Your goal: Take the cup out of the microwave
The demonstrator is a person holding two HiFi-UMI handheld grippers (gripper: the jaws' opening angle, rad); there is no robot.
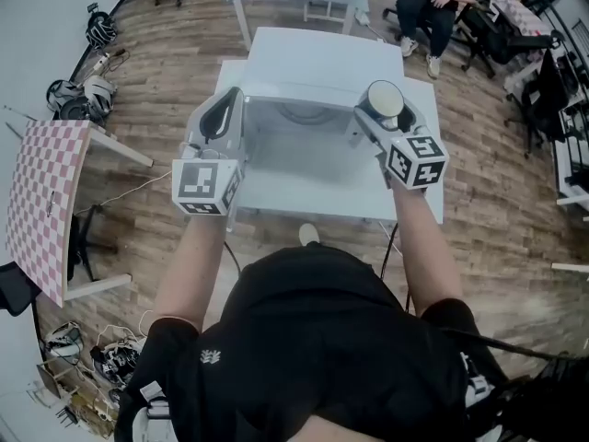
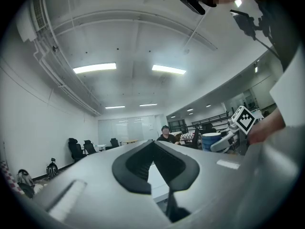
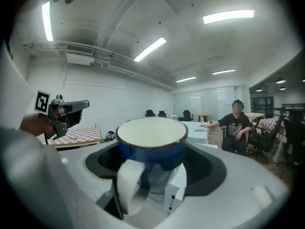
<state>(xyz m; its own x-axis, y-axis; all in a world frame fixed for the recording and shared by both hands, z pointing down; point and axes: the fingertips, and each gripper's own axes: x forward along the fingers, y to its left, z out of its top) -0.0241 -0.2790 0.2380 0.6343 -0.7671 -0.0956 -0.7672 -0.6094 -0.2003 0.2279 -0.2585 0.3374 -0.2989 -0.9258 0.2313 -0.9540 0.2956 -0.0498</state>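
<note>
- The right gripper's [image 3: 152, 152] fingers [image 3: 209, 171] stand wide apart and are clamped on the one cup [image 3: 151, 133], a black pad pressed to each side of its blue wall
- The cup is upright, white inside, with its white handle [image 3: 127, 185] pointing back toward the camera
- The left gripper's [image 2: 153, 144] fingers [image 2: 136, 168] meet at their tips, with nothing between them (only a sliver of white surface shows through the gap lower down)
- In the head view both grippers, two in all, sit in the middle of the frame, the left gripper [image 1: 224, 109] at centre left and the right gripper [image 1: 385, 110] at centre right
- The cup [image 1: 385, 98] is outside the single white microwave [image 1: 317, 63], over its right front corner
- One seated person [image 3: 236, 125] shows at centre right of the right gripper view
- One pink checkered table [image 1: 46, 201] lies at the far left of the head view
</note>
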